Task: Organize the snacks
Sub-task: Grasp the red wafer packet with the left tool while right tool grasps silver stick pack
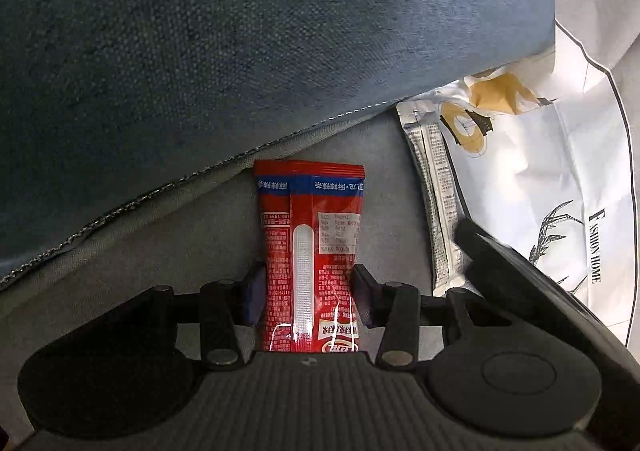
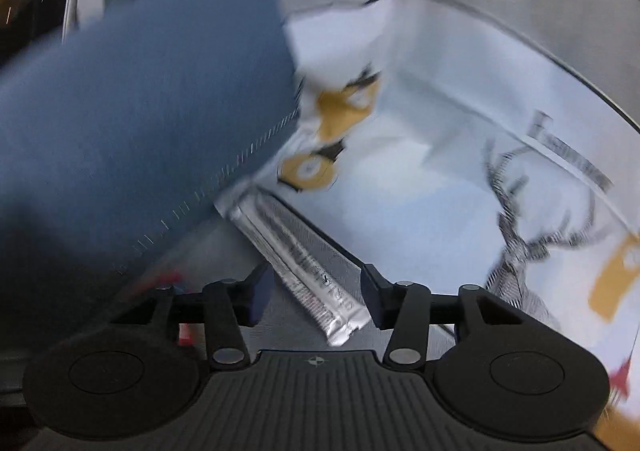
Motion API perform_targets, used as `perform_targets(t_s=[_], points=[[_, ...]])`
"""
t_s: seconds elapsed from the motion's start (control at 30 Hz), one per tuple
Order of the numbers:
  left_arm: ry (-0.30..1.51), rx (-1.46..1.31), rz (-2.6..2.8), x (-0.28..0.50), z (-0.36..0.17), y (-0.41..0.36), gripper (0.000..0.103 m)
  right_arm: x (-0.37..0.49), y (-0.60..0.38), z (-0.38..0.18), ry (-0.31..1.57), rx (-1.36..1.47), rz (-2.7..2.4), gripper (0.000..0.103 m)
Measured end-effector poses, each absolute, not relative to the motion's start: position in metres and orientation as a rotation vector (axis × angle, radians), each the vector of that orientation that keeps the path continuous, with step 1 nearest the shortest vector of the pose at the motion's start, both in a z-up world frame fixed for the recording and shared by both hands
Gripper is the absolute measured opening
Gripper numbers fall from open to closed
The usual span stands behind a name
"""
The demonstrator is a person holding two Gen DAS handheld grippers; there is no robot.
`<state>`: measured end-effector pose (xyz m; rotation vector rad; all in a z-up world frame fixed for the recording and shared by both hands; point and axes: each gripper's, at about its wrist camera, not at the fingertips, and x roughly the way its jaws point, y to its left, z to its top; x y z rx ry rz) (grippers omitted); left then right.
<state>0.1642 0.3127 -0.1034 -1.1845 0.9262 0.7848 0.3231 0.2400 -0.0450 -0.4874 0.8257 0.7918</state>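
Two big things frame the scene: a blue fabric cushion (image 1: 240,51) and a white printed bag (image 1: 540,179). Left gripper (image 1: 308,295) jaws pinch the red snack packet (image 1: 310,251), long axis pointing away. Right gripper (image 2: 316,295) jaws stand spread around a silver stick sachet (image 2: 296,255), lying diagonally.

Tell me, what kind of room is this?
Probably a living room, on a sofa: a grey fabric seat, a blue cushion and a white printed cushion, with a red snack packet lying there.

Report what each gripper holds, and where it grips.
Left gripper is shut on the red packet, pads on its long side edges, lower half. Right gripper holds nothing; the silver packet lies loose between its open jaws.
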Motion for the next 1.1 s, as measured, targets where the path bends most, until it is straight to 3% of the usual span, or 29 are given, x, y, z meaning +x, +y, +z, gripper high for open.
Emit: perform_targets(t_s=[0.1,0.2,0.3,0.33,0.37,0.47,0.9,1.1], points=[[0.938,-1.213,0.783,0.161,-0.105,0.317,0.049,0.331,0.259,-0.068,0.845,-0.515,0.834,0.056],[0.935,-1.222,0.783,0.160,-0.105,0.320,0.049,0.343,0.266,-0.084,0.888,-0.501,0.846,0.066],[0.936,-1.232,0.786,0.160,-0.106,0.322,0.049,0.346,0.265,-0.096,0.915,-0.516,0.856,0.064],[0.934,-1.231,0.790,0.159,-0.106,0.323,0.049,0.347,0.262,-0.096,0.922,-0.498,0.867,0.055],[0.935,-1.233,0.791,0.161,-0.107,0.324,0.049,0.347,0.259,-0.095,0.929,-0.484,0.878,0.039],[0.932,-1.233,0.798,0.162,-0.107,0.327,0.049,0.341,0.250,-0.093,0.923,-0.481,0.890,0.017],[0.948,-1.228,0.744,0.157,-0.109,0.330,0.049,0.295,0.161,-0.027,0.901,-0.329,0.672,0.014],[0.962,-1.154,0.605,0.156,-0.107,0.324,0.049,0.226,0.113,0.011,0.778,-0.305,0.654,0.014]])
